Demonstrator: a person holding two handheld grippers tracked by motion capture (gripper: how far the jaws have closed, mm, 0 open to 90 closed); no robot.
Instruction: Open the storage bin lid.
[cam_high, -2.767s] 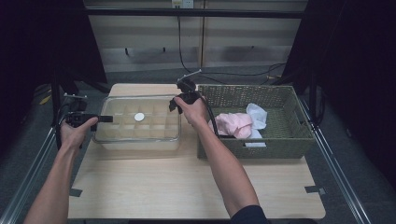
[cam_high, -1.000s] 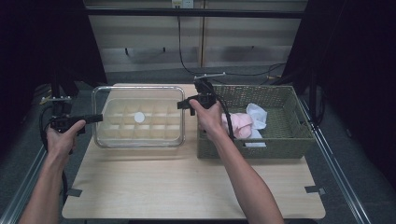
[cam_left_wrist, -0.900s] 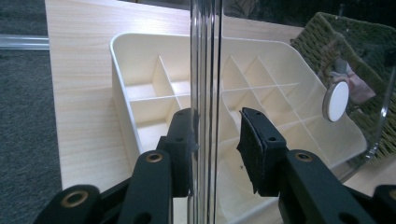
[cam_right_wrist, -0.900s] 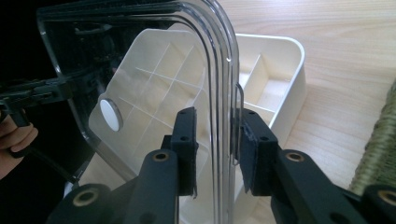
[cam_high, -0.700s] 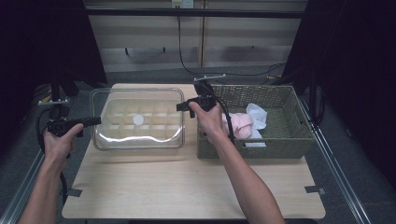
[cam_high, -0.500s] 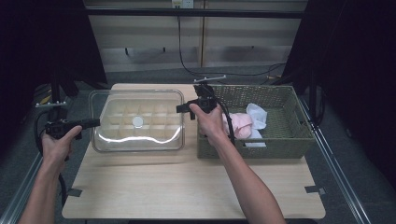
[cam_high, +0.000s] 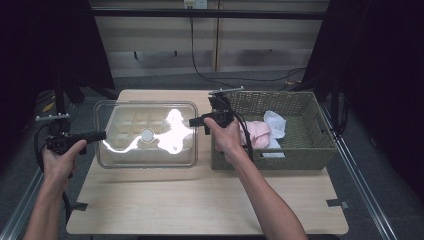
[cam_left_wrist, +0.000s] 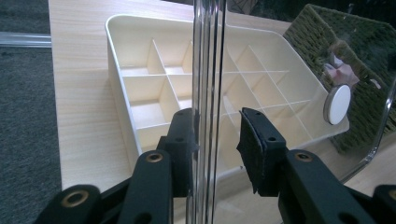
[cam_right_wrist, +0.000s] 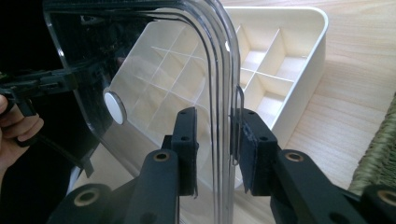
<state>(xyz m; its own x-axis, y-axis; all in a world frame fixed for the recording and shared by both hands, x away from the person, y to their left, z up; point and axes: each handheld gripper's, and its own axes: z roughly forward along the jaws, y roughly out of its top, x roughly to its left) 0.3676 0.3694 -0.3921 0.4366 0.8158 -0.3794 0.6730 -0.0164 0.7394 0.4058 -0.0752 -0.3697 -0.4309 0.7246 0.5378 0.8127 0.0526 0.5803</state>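
Lifted off and tilting toward the person, the clear lid (cam_high: 147, 135) is now hanging above the cream divided organizer tray (cam_left_wrist: 140, 93), with both the left gripper (cam_left_wrist: 217, 144) and right gripper (cam_right_wrist: 215, 149) clamping its 2 end rims, so uncovering is nearly finishing.

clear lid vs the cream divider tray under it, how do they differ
The clear lid is see-through with a white round knob; the cream divider tray is opaque and split into compartments. The lid is lifted and tilted, held at its edges by the left tongs and right tongs; the tray lies flat on the table. Both are rounded rectangles.
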